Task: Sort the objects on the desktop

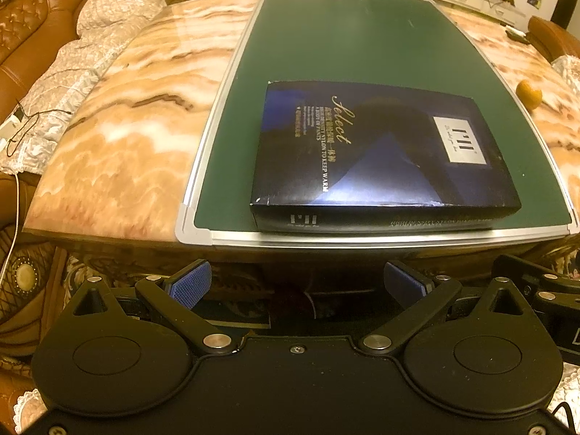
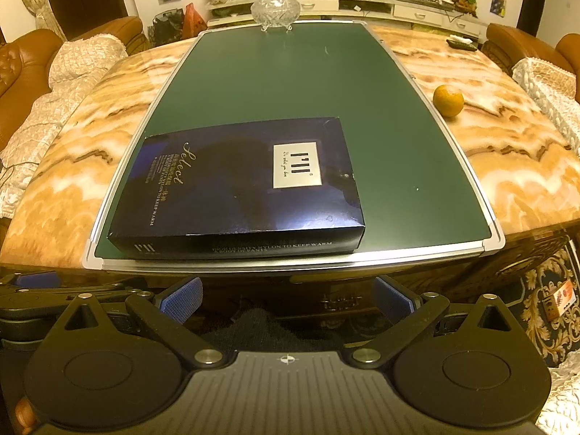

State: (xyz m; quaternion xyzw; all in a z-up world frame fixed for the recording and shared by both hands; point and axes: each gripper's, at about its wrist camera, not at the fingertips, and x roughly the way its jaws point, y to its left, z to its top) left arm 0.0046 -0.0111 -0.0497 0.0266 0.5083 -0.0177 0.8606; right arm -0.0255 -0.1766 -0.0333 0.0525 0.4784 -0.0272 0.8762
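A flat dark blue box (image 1: 380, 152) lies on the near part of a green board (image 1: 348, 47) with a silver frame; it also shows in the right wrist view (image 2: 239, 185) on the board (image 2: 290, 76). An orange (image 2: 448, 100) sits on the marble table to the right of the board, and shows in the left wrist view (image 1: 528, 94). A glass lidded bowl (image 2: 275, 9) stands at the board's far edge. My left gripper (image 1: 297, 284) and right gripper (image 2: 286, 297) are both open and empty, held below and in front of the table's near edge.
The marble table (image 1: 127, 137) has brown leather sofas with lace covers to the left (image 1: 40, 36) and right (image 2: 536, 58). A remote (image 2: 461, 44) lies at the far right of the table. A white cabinet (image 2: 362, 3) stands behind.
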